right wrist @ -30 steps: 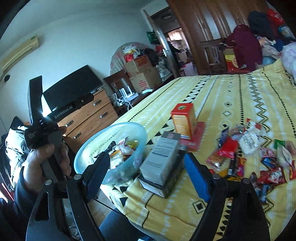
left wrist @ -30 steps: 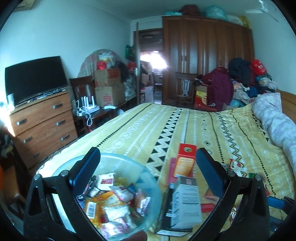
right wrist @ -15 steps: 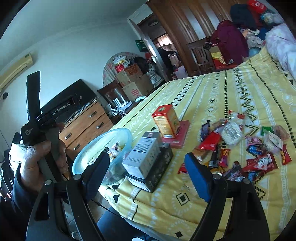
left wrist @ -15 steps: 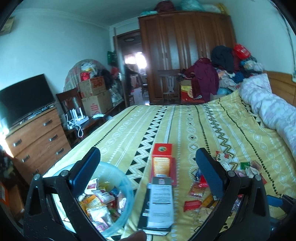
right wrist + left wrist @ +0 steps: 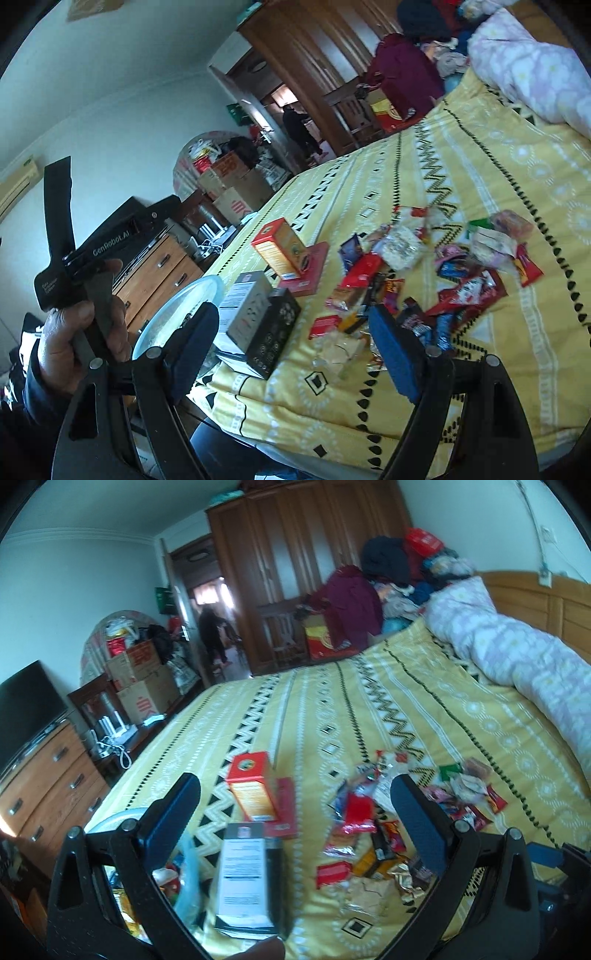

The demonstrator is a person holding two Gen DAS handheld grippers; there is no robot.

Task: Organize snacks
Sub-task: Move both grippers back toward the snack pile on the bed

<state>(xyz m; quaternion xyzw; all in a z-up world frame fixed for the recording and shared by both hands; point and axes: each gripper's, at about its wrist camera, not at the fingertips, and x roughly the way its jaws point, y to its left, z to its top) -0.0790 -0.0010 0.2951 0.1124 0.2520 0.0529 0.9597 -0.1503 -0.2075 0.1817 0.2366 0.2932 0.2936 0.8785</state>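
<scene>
A heap of loose snack packets (image 5: 373,834) (image 5: 424,280) lies on the yellow patterned bedspread (image 5: 424,716). Left of the heap, an orange-red carton (image 5: 251,786) (image 5: 280,251) stands on a flat red box (image 5: 286,808). Nearer the bed's edge, a grey-white box (image 5: 243,875) (image 5: 255,314) rests on a black one. A clear bowl (image 5: 110,819) (image 5: 177,306) holding several snacks sits at the bed's near left corner. My left gripper (image 5: 291,794) is open and empty above the boxes. My right gripper (image 5: 293,317) is also open and empty, short of the heap.
A hand (image 5: 74,332) grips the left tool's handle at the left of the right wrist view. A dresser (image 5: 44,775) with a TV and cardboard boxes (image 5: 140,686) stand left of the bed. A rolled quilt (image 5: 517,653) lies by the headboard, and a wardrobe (image 5: 295,572) stands behind.
Both views have swung right, from the bowl toward the snack heap. The bowl has slid to the left edge of the left wrist view. Both grippers stayed open.
</scene>
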